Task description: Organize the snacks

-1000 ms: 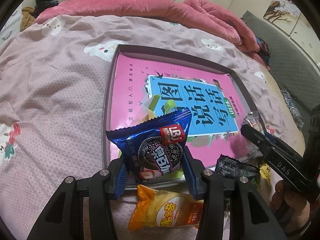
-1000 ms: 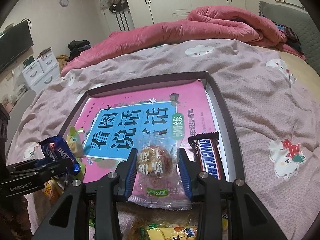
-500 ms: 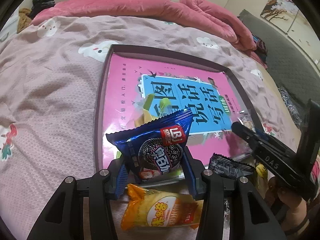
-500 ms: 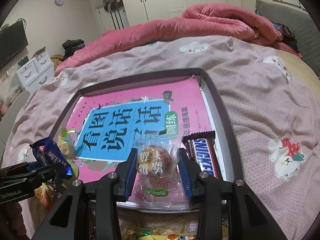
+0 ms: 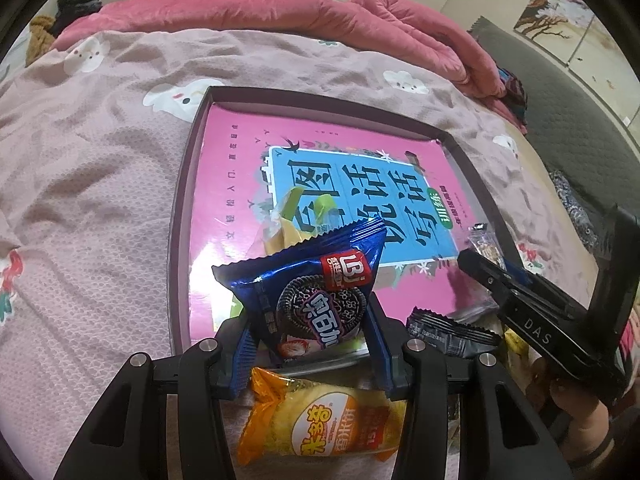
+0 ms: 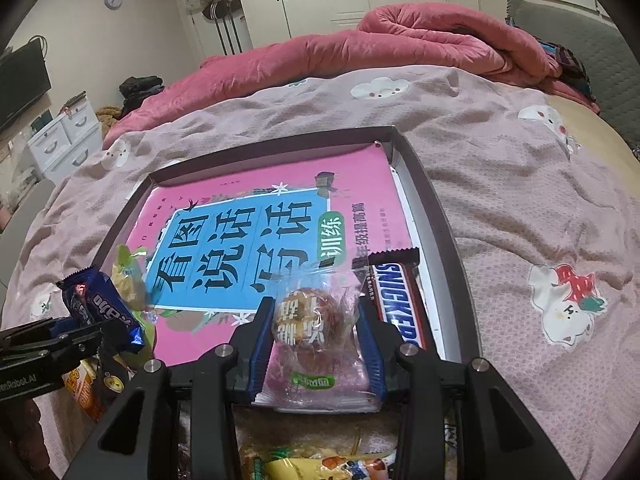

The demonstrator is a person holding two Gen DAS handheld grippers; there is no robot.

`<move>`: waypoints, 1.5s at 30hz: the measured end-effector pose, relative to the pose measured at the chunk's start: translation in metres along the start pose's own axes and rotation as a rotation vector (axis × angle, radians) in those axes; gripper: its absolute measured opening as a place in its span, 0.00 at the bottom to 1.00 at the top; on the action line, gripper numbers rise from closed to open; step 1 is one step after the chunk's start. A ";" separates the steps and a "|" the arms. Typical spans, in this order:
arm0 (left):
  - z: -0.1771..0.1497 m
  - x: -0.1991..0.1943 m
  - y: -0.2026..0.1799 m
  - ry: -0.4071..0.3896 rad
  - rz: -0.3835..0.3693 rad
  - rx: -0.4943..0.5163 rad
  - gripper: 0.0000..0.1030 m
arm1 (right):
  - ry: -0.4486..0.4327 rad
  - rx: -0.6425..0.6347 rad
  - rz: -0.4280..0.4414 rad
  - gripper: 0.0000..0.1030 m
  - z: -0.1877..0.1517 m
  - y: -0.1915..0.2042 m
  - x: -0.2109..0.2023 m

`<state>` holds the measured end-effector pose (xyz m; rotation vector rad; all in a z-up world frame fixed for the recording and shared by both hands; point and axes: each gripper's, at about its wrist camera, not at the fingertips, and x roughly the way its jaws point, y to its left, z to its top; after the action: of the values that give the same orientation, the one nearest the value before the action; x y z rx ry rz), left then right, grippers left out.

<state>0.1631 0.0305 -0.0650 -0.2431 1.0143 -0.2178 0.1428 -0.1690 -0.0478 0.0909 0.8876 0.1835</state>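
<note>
Snacks are partly sorted: a brown Snickers bar lies in the dark shallow tray, while your left gripper clamps a blue cookie packet and your right gripper a clear-wrapped pastry above its near edge, other packets waiting outside.

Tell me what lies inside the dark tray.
Inside the tray lies a pink book, with a Snickers bar and a green-yellow candy on it. Whatever is under the book is covered.

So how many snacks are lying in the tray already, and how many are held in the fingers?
Lying in the tray: 2 (Snickers bar, yellow-green wrapped sweet)
Held: 2 (blue cookie packet in left fingers, clear-wrapped pastry in right fingers)
Total: 4
</note>
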 end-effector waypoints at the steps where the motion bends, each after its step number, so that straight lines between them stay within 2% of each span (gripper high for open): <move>1: 0.000 0.000 0.000 0.001 0.005 0.000 0.49 | -0.001 0.001 0.000 0.40 0.000 -0.001 -0.001; 16: 0.001 -0.003 0.009 -0.008 0.041 -0.025 0.50 | -0.008 0.000 -0.003 0.40 -0.001 -0.001 -0.006; 21: 0.001 -0.007 0.011 -0.018 0.052 -0.029 0.54 | -0.013 0.011 -0.004 0.40 -0.003 -0.006 -0.010; 28: 0.001 -0.009 0.011 -0.018 0.054 -0.028 0.54 | -0.014 0.010 -0.003 0.40 -0.005 -0.007 -0.014; 35: 0.000 -0.011 0.007 -0.032 0.050 -0.013 0.61 | -0.022 0.023 0.002 0.40 -0.008 -0.011 -0.021; 45: 0.000 -0.019 0.007 -0.046 0.048 -0.016 0.63 | -0.033 0.014 0.019 0.40 -0.005 -0.007 -0.028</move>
<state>0.1542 0.0427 -0.0520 -0.2368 0.9750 -0.1596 0.1223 -0.1816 -0.0309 0.1145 0.8550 0.1928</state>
